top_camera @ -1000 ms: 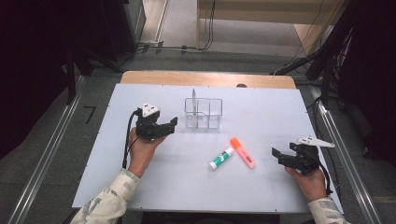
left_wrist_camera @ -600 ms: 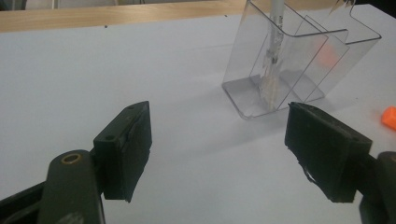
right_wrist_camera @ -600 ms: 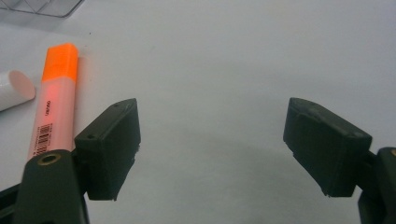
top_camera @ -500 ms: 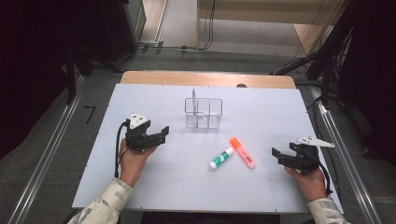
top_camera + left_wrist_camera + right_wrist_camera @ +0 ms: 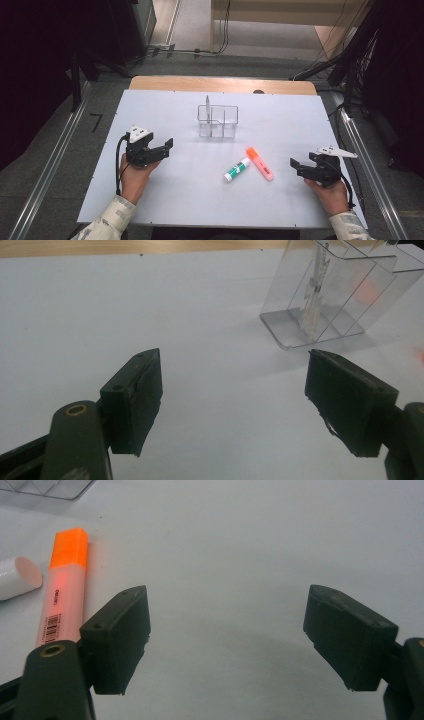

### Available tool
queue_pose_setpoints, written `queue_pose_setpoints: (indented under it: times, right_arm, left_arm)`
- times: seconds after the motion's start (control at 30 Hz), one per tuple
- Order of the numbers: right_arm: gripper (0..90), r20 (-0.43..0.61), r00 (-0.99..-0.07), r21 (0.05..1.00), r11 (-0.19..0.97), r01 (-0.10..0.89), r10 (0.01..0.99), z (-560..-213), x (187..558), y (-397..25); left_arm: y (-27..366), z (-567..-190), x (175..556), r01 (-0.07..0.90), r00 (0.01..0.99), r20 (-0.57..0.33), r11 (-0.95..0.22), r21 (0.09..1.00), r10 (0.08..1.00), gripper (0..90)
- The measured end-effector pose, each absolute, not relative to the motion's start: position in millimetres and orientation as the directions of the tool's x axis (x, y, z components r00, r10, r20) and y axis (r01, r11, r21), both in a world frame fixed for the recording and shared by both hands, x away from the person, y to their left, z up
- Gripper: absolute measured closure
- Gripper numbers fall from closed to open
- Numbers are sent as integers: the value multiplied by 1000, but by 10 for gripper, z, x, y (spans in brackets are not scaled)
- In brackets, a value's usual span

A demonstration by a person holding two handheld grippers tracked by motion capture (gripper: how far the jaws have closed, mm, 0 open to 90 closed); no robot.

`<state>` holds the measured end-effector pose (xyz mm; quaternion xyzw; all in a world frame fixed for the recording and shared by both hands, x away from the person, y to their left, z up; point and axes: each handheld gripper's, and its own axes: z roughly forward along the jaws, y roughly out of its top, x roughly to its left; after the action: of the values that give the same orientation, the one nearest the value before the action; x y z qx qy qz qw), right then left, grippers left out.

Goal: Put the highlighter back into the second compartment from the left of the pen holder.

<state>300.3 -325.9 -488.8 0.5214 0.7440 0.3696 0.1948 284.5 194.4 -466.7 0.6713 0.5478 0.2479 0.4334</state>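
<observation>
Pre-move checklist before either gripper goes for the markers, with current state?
1. Left gripper jaws wide apart, holding nothing: ok.
2. Right gripper jaws wide apart, holding nothing: ok.
3. Orange highlighter pen lies flat on the white table, free to grasp: ok.
4. White glue stick with green cap lies close beside the highlighter; whether they touch: cannot tell.
5. Clear plastic divided organiser upright, one slim pen standing in it: ok.
6. Path from right gripper to highlighter unobstructed: ok.

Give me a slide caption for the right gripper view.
Open right tool over the white table, beside an orange highlighter and a glue stick.
</observation>
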Motion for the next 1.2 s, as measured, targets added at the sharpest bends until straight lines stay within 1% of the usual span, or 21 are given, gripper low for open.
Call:
queue_pose_setpoints:
  times: [0.67, 1.2]
  right_arm:
    - [176, 81, -432, 757, 226, 613, 898, -4885, 3050, -3014]
    - [176, 76, -485, 752, 269, 602, 871, -4903, 3087, -2771]
  left_arm:
    - [2064, -4733, 2828, 541, 246, -167, 8, 841, 955, 237]
    - [2058, -4743, 2836, 546, 250, -173, 9, 838, 953, 227]
